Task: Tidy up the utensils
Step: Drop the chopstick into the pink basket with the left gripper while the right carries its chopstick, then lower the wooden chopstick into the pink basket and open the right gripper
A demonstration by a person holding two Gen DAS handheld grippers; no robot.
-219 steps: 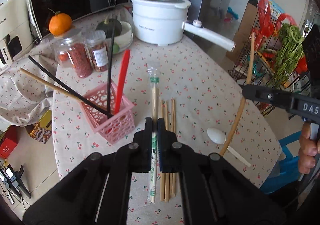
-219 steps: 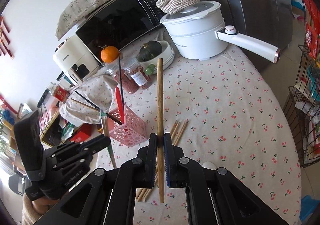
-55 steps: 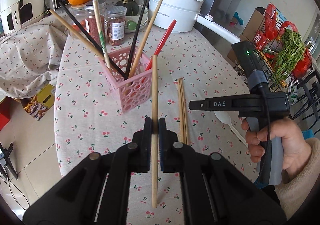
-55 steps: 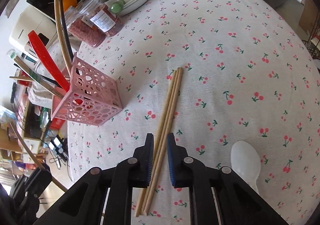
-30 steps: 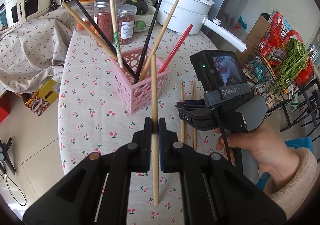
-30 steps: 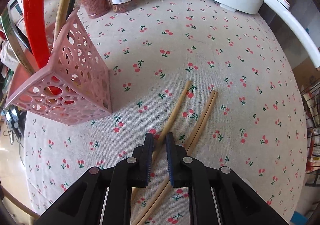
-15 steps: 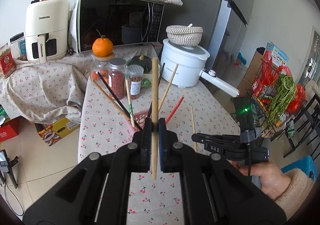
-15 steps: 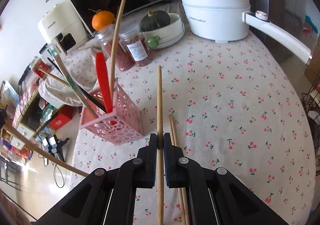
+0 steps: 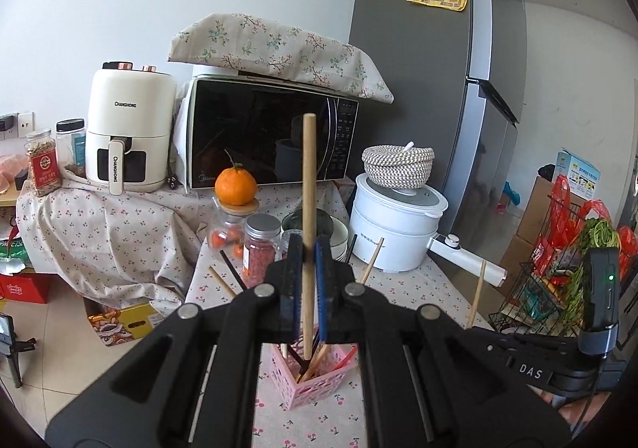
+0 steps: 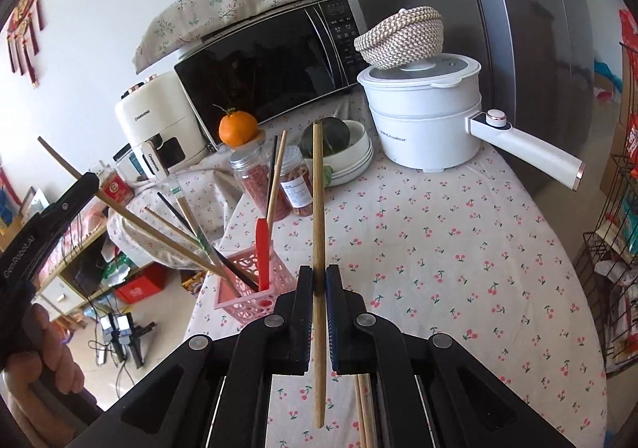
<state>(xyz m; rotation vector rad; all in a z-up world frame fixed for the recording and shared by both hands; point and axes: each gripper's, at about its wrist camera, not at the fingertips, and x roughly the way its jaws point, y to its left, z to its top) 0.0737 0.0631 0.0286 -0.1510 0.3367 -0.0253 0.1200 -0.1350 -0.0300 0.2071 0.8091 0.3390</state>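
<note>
In the left wrist view my left gripper (image 9: pixel 306 252) is shut on a wooden chopstick (image 9: pixel 308 176) held nearly upright. Its lower tip hangs at the mouth of the pink perforated basket (image 9: pixel 315 380), which holds several chopsticks and a red utensil (image 10: pixel 261 248). The right wrist view shows that basket (image 10: pixel 247 298) at lower left and the left gripper (image 10: pixel 93 184) slanting its chopstick (image 10: pixel 151 228) toward it. My right gripper (image 10: pixel 319 280) is shut on another wooden chopstick (image 10: pixel 318 208), raised above the cherry-print tablecloth (image 10: pixel 458 248). Two more chopsticks (image 10: pixel 365 408) lie on the cloth beneath it.
A white electric pot (image 10: pixel 422 109) with a long handle and a woven lid stands at the back right. Spice jars (image 10: pixel 297 184), an orange (image 10: pixel 238 127), a bowl with a squash (image 10: pixel 347 152), a microwave (image 9: pixel 271 141) and an air fryer (image 9: pixel 129 133) crowd the back. A wire rack of vegetables (image 9: pixel 590 248) stands right of the table.
My right gripper has shut on a chopstick and lifted it off the table. Both grippers have risen and tilted up, and the left chopstick now stands over the basket.
</note>
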